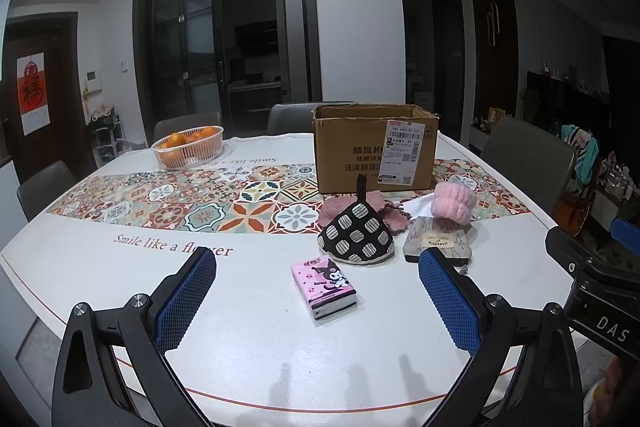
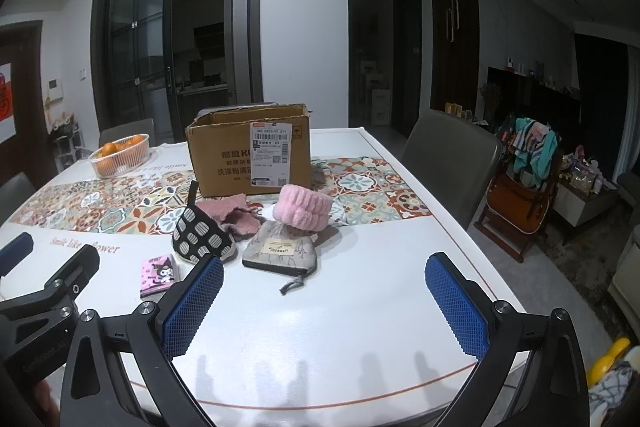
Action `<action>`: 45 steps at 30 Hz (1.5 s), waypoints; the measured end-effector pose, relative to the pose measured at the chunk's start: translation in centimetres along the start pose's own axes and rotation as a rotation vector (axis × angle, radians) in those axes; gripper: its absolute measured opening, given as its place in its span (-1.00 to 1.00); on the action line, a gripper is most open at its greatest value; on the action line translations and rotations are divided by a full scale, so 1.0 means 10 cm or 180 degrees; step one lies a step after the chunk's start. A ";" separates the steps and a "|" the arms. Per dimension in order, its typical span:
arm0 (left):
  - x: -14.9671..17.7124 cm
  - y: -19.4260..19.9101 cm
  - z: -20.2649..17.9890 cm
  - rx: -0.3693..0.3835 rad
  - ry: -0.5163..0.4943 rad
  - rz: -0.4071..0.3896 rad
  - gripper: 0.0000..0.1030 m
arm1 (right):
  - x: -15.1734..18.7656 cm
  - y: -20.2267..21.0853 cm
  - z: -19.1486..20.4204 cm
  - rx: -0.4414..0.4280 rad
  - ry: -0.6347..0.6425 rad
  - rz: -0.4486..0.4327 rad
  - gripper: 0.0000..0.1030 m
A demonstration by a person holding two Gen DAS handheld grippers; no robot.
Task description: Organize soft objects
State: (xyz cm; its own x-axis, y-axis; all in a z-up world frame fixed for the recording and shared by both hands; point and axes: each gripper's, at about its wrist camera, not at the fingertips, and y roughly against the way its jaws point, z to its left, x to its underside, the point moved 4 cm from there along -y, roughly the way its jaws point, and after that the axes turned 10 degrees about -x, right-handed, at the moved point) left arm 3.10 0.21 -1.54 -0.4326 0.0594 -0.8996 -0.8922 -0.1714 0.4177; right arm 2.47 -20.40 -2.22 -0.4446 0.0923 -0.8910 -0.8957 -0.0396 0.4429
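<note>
An open cardboard box (image 1: 374,147) (image 2: 250,149) stands on the table's patterned runner. In front of it lie a black dotted pot holder (image 1: 356,235) (image 2: 202,233), a pink fuzzy cloth (image 1: 384,209) (image 2: 232,213), a pink fluffy headband (image 1: 454,203) (image 2: 304,207) and a grey pouch (image 1: 438,241) (image 2: 280,251). A pink tissue pack (image 1: 324,285) (image 2: 158,275) lies nearer. My left gripper (image 1: 318,293) is open and empty above the near table, in front of the tissue pack. My right gripper (image 2: 324,297) is open and empty, in front of the pouch.
A white basket of oranges (image 1: 188,146) (image 2: 120,154) stands at the back left of the table (image 1: 256,347). Grey chairs (image 2: 450,167) stand around the table. A high chair with clothes (image 2: 524,179) is off to the right.
</note>
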 end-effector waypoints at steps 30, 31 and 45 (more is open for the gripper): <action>0.01 -0.02 0.01 -0.0014 0.0002 -0.0009 1.00 | 0.00 0.02 -0.02 -0.0019 -0.0011 -0.0004 0.99; 0.01 -0.02 0.01 -0.0015 0.0002 -0.0008 1.00 | 0.00 0.02 -0.02 -0.0020 -0.0011 -0.0006 0.99; 0.01 -0.01 0.02 -0.0010 0.0009 -0.0033 1.00 | 0.00 0.02 -0.02 -0.0019 -0.0010 -0.0007 0.99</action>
State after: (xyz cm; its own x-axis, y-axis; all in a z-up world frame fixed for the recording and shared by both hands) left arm 3.14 0.44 -1.62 -0.4231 0.0585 -0.9042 -0.8962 -0.1739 0.4081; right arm 2.26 -20.61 -2.09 -0.4427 0.0956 -0.8916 -0.8967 -0.0454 0.4403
